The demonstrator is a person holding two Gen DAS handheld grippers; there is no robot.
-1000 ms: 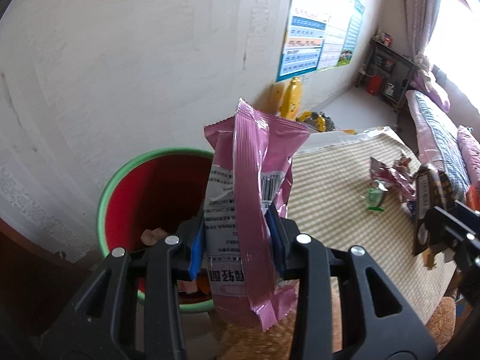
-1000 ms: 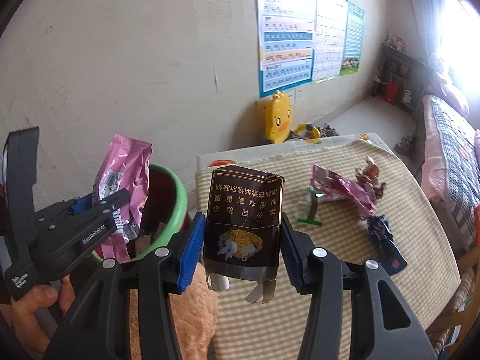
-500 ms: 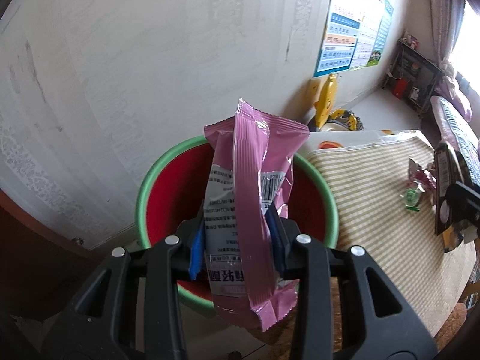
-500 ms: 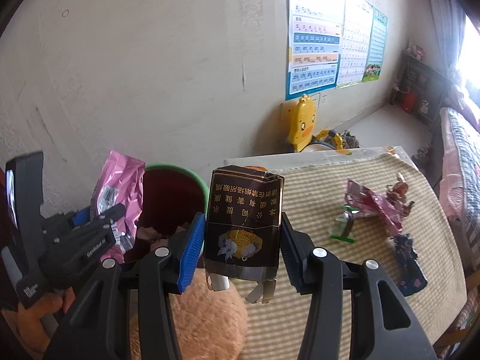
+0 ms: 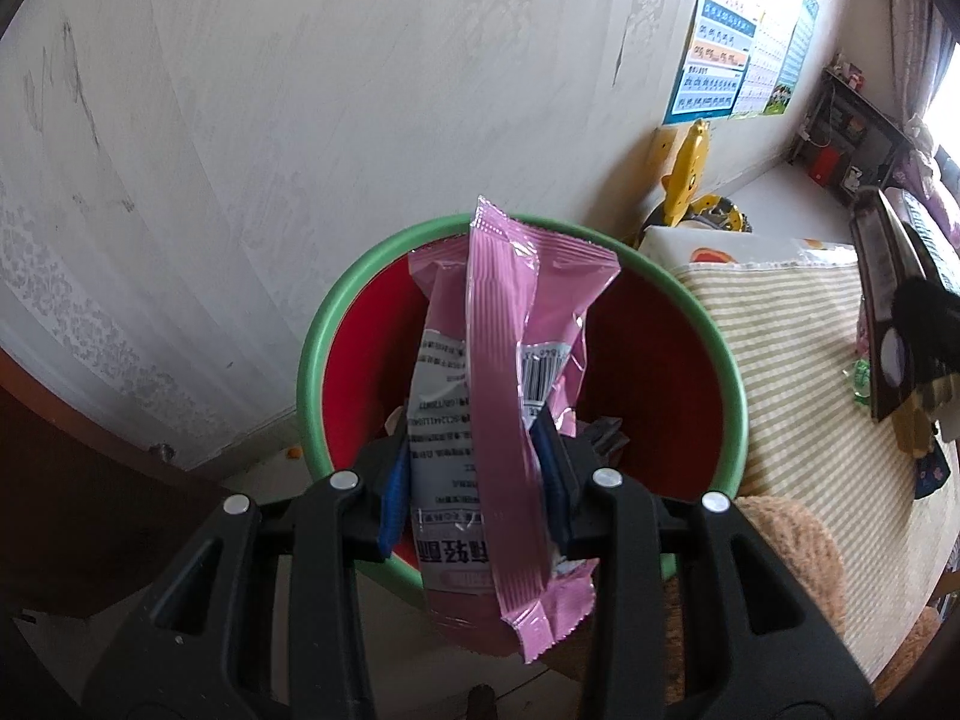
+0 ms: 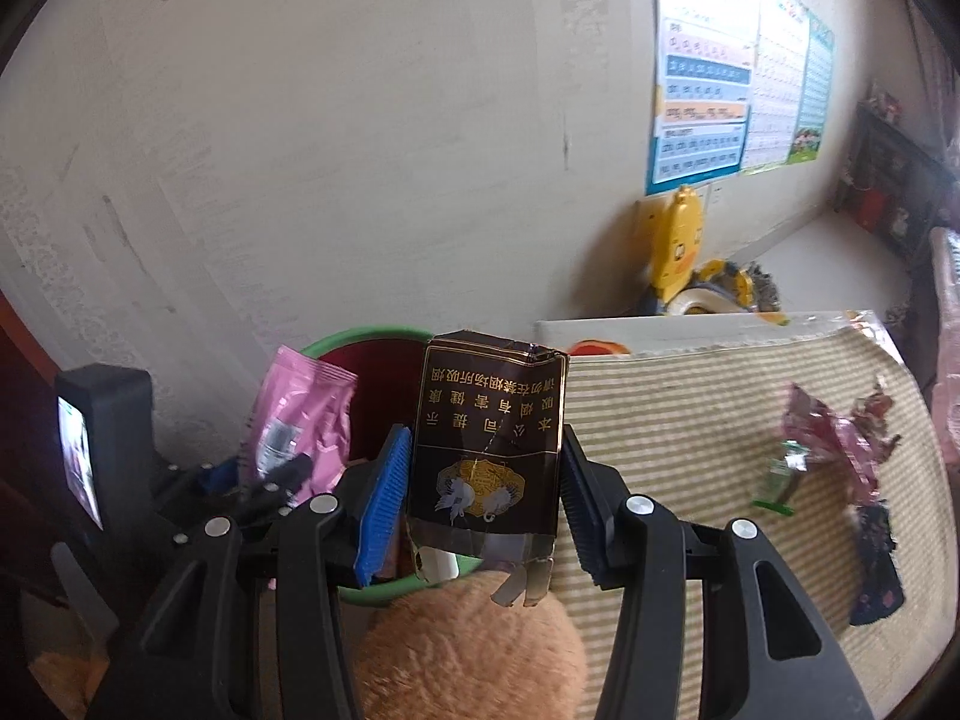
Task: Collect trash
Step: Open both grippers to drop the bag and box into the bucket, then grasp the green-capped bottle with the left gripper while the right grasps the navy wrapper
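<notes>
My left gripper is shut on a pink snack wrapper and holds it upright over the mouth of a red bin with a green rim. Some scraps lie inside the bin. My right gripper is shut on a dark brown cigarette pack, held at the bin's right edge, above a brown plush thing. The left gripper and pink wrapper show at the left of the right wrist view. More wrappers lie on the striped table mat.
A white wall stands just behind the bin. A yellow duck toy and posters are against the wall. A brown plush thing lies by the bin's near side. Dark wooden furniture is at the left.
Both grippers have moved left toward the bin. The pink wrapper went from beside the bin to over its middle. The cigarette pack came from over the table to the bin's edge.
</notes>
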